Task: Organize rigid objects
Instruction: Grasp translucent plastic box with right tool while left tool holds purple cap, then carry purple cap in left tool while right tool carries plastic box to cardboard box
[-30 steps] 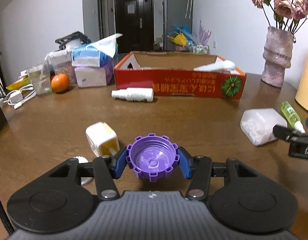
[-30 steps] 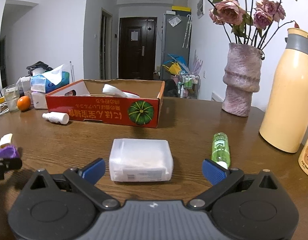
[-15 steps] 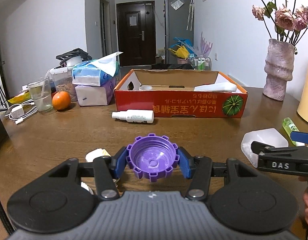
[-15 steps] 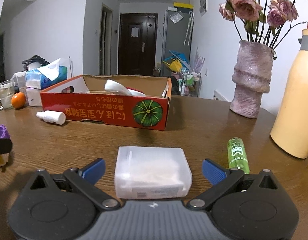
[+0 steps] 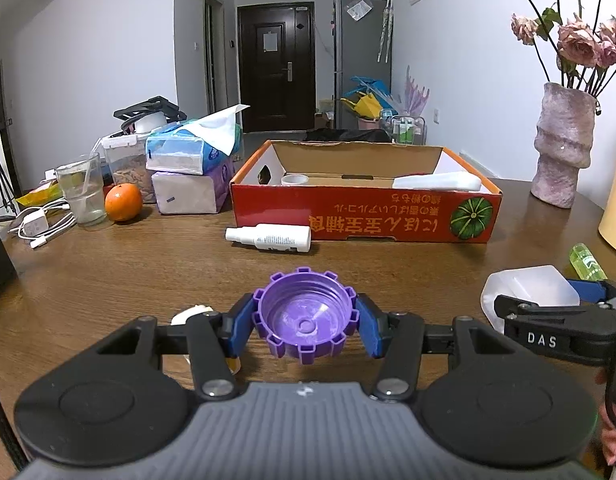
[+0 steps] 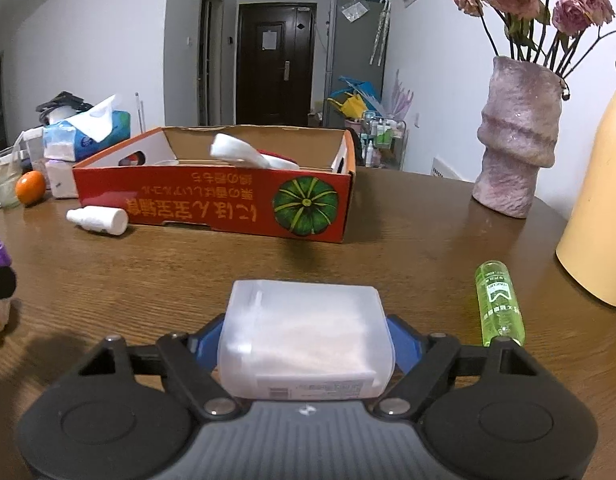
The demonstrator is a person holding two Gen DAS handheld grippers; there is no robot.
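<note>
Between the blue pads of the left gripper (image 5: pixel 306 330), a purple cap (image 5: pixel 306 322) is pinched at opposite points of its ribbed rim. Its hollow side faces up and slightly toward the camera, and its axis stands near vertical. This grip across the diameter holds the cap level and clear of the table (image 5: pixel 148 276), probably for carrying to the red box (image 5: pixel 363 216).

The right gripper (image 6: pixel 306 346) has its fingers closed in on the short sides of a translucent plastic case (image 6: pixel 306 340). Whether the pads already press firmly cannot be told. The case's long axis runs left to right across the fingers, its labelled edge toward the camera. It appears to sit on or just above the table.

The box stands open-topped at the far side, already holding a white bottle (image 5: pixel 437 181) and a tape roll (image 5: pixel 294 179). A white spray bottle (image 5: pixel 268 237) lies on its side just before the box, nozzle pointing left. A green bottle (image 6: pixel 499 304) lies right of the case, its long axis pointing away.
</note>
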